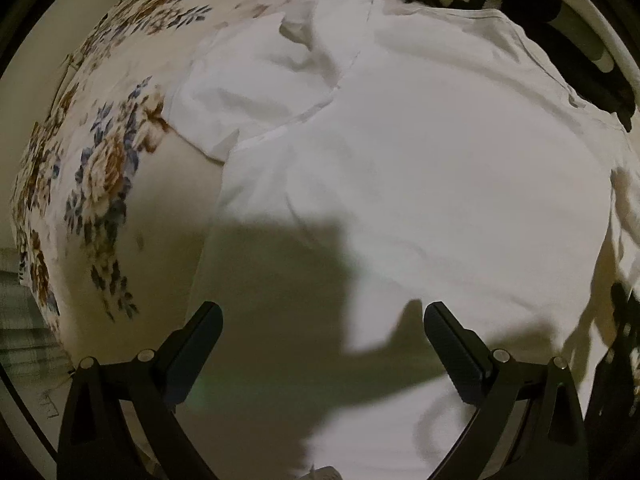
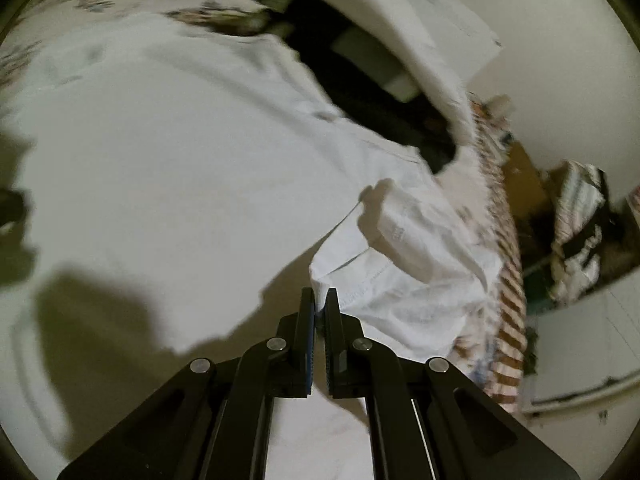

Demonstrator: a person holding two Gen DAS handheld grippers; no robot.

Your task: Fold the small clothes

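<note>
- The white cotton T-shirt [image 1: 400,152] lies spread on the floral-print bedsheet [image 1: 108,168]; bare sheet lies open to its left.
- Left gripper [image 1: 320,320] hangs wide open above the shirt, holding nothing.
- Only the right wrist view shows the right gripper [image 2: 319,304] — closed on the shirt's sleeve hem.
- Dark clothing [image 2: 360,92] beyond the shirt's edge is blurred — hard to identify.

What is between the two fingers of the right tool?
In the right wrist view, a corner of the white shirt is pinched between the shut fingers of the right tool. Nothing else sits there.
</note>
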